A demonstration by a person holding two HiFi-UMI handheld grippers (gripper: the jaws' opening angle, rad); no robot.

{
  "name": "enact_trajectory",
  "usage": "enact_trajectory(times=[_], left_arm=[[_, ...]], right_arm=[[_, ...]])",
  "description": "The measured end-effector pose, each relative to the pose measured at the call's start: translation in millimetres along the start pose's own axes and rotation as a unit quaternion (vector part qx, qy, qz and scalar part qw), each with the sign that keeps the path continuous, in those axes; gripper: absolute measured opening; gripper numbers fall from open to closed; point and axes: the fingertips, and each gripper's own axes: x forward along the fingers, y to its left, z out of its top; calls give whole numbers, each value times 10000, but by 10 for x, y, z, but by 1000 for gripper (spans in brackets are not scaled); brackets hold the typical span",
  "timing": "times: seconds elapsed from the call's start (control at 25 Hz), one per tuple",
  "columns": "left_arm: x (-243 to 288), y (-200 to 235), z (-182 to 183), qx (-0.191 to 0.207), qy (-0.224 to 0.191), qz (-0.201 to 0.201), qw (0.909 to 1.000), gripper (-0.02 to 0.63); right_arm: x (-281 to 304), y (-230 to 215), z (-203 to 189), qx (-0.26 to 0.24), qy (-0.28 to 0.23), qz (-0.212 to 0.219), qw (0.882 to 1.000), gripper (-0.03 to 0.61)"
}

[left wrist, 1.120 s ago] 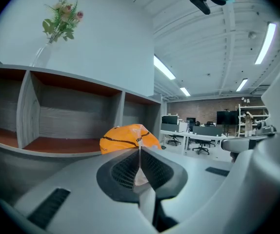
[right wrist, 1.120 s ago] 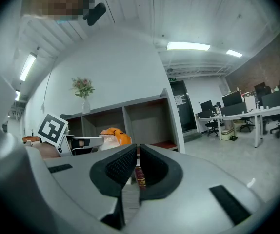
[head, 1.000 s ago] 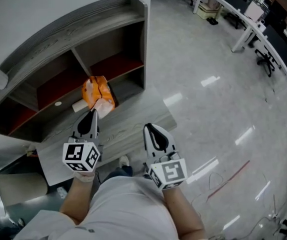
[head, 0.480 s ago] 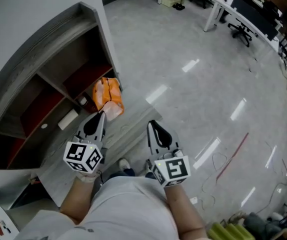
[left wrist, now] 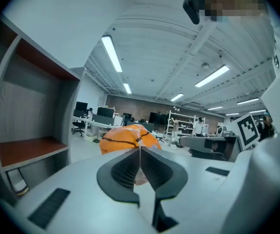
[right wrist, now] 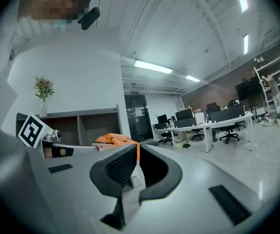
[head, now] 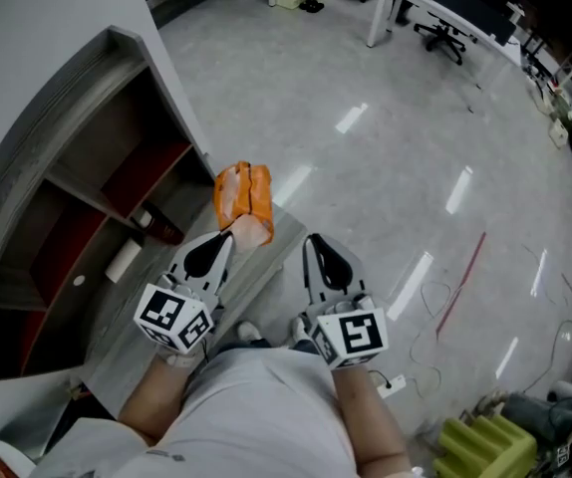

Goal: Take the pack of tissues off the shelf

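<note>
Orange, crinkled pack of tissues (head: 243, 193) pinched by left hand-held gripper (head: 227, 239).

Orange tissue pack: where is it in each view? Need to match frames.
Head view: orange plastic pack of tissues, centre, at the left gripper tips.
Left gripper view: pack at centre, clamped in the jaws.
Right gripper view: pack left of centre.
Shared landmark: grey wooden shelf unit.

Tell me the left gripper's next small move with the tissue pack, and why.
Probably carry it slightly further from the shelf, jaws shut. The left gripper pinches the orange tissue pack by its lower edge, and the pack hangs in the air outside the shelf's compartments, so opening now would likely drop it.
</note>
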Motion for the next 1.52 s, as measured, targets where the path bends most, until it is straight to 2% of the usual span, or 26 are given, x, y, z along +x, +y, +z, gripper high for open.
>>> enact_trajectory(times=[0.2, 0.44, 0.88, 1.52], left_arm=[[28, 35, -30, -1, 18, -347, 9994, 25], [44, -32, -83, 30, 85, -478, 9988, 25], [53, 14, -96, -52, 89, -390, 9992, 25], [53, 31, -48, -93, 111, -186, 9997, 25]], right_arm=[[78, 61, 14, -62, -18, -102, 9999, 26], [66, 46, -14, -94, 41, -110, 9999, 26], [138, 97, -54, -214, 226, 48, 9995, 26], [193, 88, 70, -163, 139, 151, 9997, 26]])
